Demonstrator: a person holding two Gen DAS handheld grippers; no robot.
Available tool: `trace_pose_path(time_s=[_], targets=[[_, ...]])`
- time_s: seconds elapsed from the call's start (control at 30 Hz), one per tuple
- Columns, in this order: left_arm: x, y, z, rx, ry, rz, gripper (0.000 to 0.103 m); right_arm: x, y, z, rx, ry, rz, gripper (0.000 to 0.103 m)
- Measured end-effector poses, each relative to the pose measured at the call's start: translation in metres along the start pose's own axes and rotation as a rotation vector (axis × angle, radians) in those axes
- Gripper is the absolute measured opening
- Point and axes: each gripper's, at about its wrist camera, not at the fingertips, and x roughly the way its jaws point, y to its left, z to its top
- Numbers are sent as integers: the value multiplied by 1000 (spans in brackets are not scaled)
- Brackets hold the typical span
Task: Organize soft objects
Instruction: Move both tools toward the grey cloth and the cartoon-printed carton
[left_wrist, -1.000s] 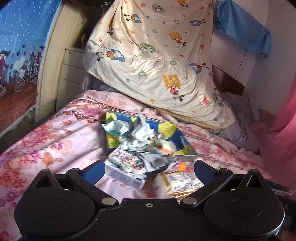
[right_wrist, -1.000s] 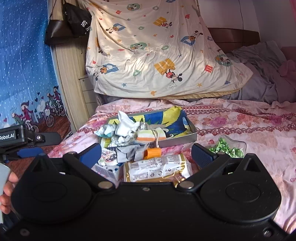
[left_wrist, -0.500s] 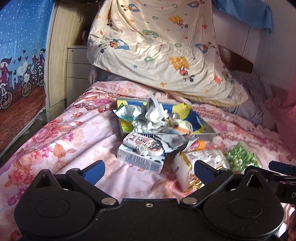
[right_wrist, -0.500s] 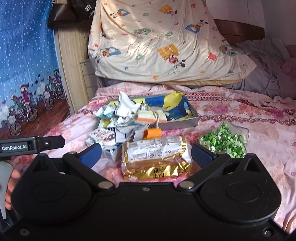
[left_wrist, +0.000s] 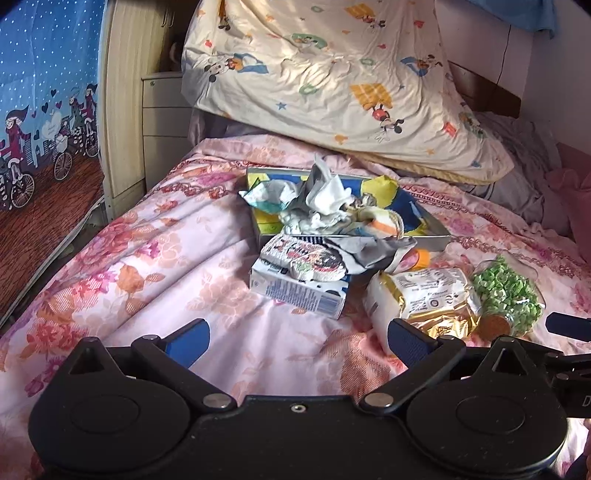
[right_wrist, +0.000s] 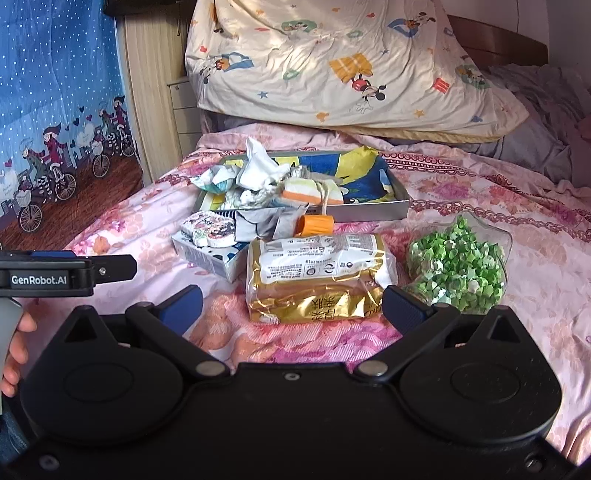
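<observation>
Both tools, the left tool and right tool, have drawn back from the gold packet.

Shallow grey tray sits mid-frame on the bed, lined with blue/yellow cloth. Crumpled white/grey cloths are heaped at its left end, spilling over the front rim. Striped orange/yellow bundle, tied with string, lies beside them in the tray. Patterned rolled cloth rests on a white carton just in front of the tray's left corner. Gold-and-white soft pack lies flat, centre frame. Clear dish of green paper stars right of it.
</observation>
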Motion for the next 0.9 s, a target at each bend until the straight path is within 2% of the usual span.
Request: trace_pose_path(time_s=[0.4, 0.7, 0.9], targets=[[8, 6, -3, -39, 67, 47, 102, 6, -3, -3, 1, 18, -1, 103], [6, 6, 0, -43, 70, 46, 102, 6, -6, -3, 10, 20, -6, 103], [3, 2, 12, -27, 71, 32, 102, 6, -6, 0, 30, 28, -1, 103]])
